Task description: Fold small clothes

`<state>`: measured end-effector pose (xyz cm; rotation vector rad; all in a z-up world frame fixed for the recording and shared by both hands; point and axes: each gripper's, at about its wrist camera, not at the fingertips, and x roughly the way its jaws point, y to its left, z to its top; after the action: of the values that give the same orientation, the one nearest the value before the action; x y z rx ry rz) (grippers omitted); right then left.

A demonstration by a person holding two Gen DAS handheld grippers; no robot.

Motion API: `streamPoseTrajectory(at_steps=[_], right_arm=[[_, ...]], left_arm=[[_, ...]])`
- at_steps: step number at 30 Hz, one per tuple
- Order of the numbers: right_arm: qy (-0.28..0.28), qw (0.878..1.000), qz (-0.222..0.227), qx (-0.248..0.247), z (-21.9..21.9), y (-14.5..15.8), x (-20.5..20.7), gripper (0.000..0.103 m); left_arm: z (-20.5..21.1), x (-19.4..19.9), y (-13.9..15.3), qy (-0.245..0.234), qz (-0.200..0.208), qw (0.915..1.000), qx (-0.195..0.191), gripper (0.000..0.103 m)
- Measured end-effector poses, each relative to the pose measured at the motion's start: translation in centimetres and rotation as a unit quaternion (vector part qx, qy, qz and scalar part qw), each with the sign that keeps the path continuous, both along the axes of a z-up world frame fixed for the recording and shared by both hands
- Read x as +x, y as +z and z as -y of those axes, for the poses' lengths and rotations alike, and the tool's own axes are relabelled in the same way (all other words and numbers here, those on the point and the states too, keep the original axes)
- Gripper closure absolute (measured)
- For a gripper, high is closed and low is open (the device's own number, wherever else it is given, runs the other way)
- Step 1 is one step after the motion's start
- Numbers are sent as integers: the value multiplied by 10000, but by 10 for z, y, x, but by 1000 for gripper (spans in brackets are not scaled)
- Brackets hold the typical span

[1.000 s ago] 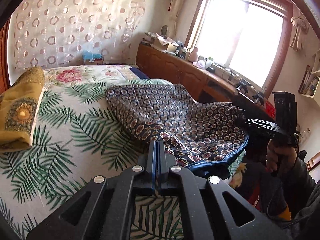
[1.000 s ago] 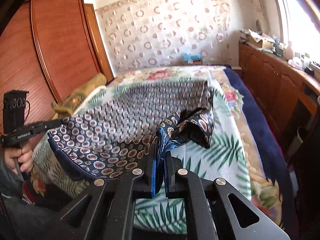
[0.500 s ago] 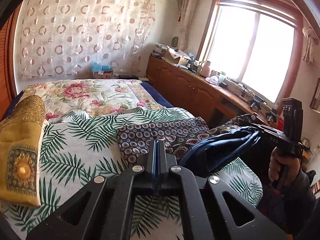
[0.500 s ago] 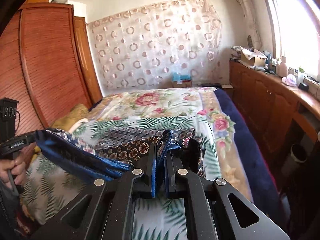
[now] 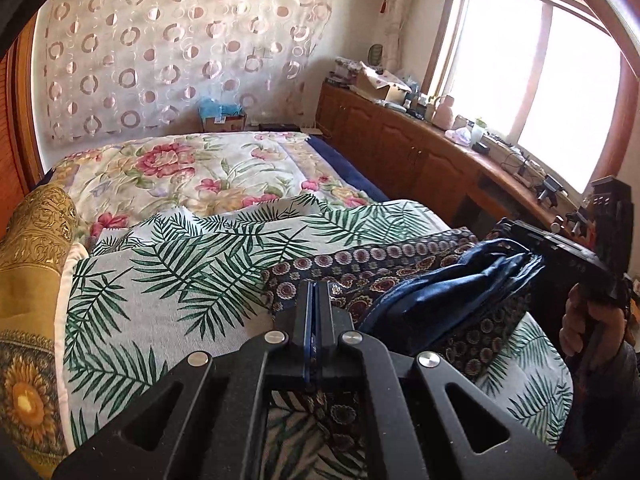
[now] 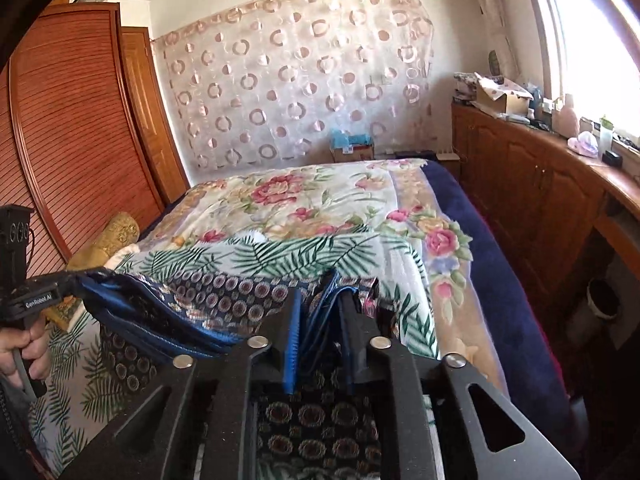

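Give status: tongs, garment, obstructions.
Left tongs shut on patterned garment edge. Right tongs just opening, blue hem loose between pads. Garment doubled over on leaf-print bedspread. Nothing in the way.

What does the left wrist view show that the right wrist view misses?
Only the left view: the left tool pinched shut on the patterned garment, and the yellow pillow's sunflower. Only the right view: the right tool, jaws just opened, blue hem loose between them, plus the wooden wardrobe. Both: the palm-leaf sheet and circle curtain.
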<state>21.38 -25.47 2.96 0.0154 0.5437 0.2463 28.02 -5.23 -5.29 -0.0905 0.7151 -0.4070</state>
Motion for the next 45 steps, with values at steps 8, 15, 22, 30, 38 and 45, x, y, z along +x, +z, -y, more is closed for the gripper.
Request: streamPoseTrajectory(at_steps=[8,15,22,30,38,45], right_arm=[[97,9987,219,-453,-1,-3,-17,49],[62,9951,-404,-896,-15,-36,2,47],[-83,9928,-736,-940,-25,-42,17,42],[-46,9908,-1027,-884,-22,-31,42,41],[180,9893,-1306,-631,-14,-40,59,41],[472,9891,-1313,-481,-11,-38,66,63]], left_arm=[[0,26,-10,95,-66,9999,-33,101],[-6,26,5,48,168,9998,-7,47],[-1,30,-11,-162,-70,9997,193,29],[6,59,-35,-174,-510,9977,422,29],[7,75,-47,-207,-781,9964,269,34],[17,77,-56,-495,-921,9943,198,64]])
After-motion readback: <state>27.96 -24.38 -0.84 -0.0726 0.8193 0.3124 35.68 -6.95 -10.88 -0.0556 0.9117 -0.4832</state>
